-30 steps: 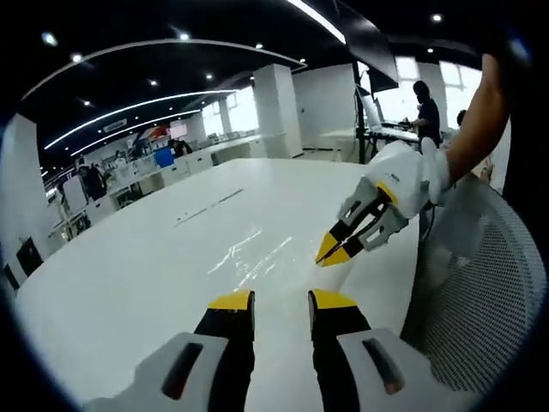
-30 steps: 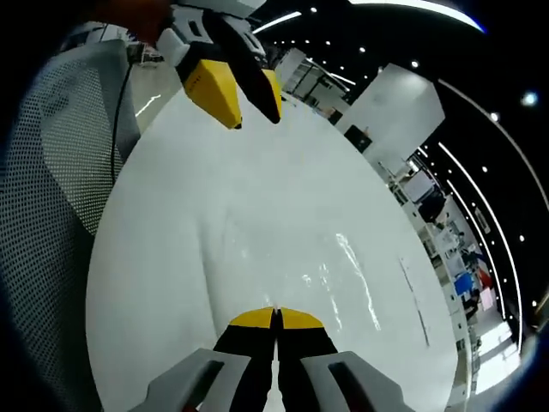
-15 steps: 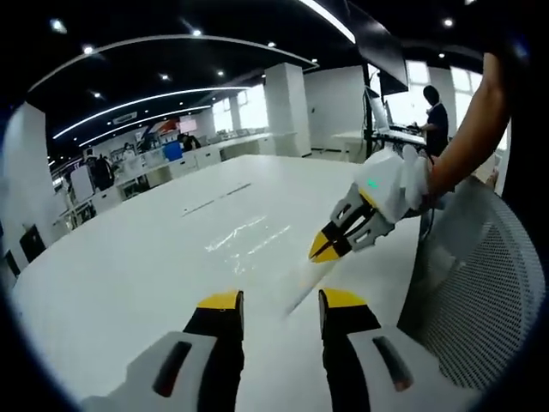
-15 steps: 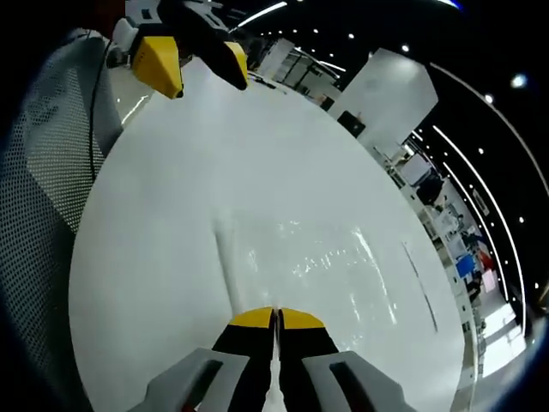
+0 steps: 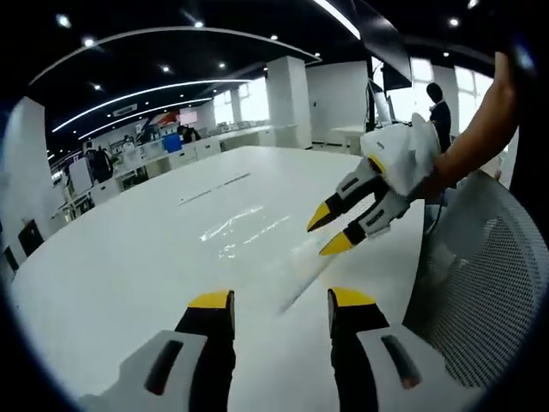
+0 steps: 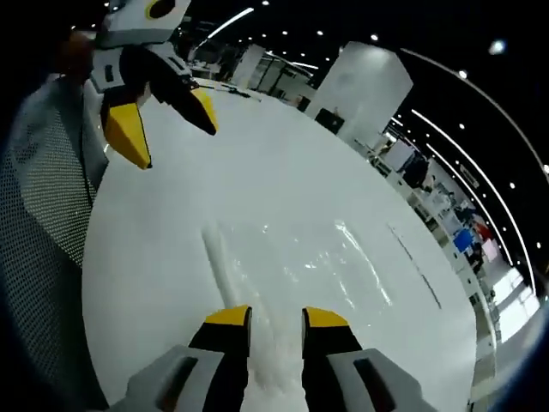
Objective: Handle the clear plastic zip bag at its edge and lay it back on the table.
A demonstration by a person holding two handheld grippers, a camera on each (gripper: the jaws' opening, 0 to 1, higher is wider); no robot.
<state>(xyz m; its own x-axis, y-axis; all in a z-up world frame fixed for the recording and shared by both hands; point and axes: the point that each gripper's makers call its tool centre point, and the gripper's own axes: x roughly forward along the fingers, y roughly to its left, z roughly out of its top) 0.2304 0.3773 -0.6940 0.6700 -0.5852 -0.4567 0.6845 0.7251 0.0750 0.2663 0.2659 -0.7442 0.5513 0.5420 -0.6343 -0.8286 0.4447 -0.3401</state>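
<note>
on table (image 5: 129, 257), clear bag (image 6: 300, 257) (edges faint), claws apart

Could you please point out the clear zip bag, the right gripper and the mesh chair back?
clear zip bag (image 6: 300, 262): right gripper view, glossy middle.
right gripper (image 5: 330, 232): left gripper view, between its yellow tips.
mesh chair back (image 5: 480, 283): left gripper view, mesh.

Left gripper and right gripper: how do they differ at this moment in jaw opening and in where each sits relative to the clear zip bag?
Opening: the left gripper has its jaws wider apart than the right gripper, whose gap is narrower.
Position: the right gripper sits over the zip bag's near edge strip; the left gripper hangs short of the bag, off one end of that strip.
Both are open, yellow-tipped and hold nothing; the bag lies flat on the white table.
</note>
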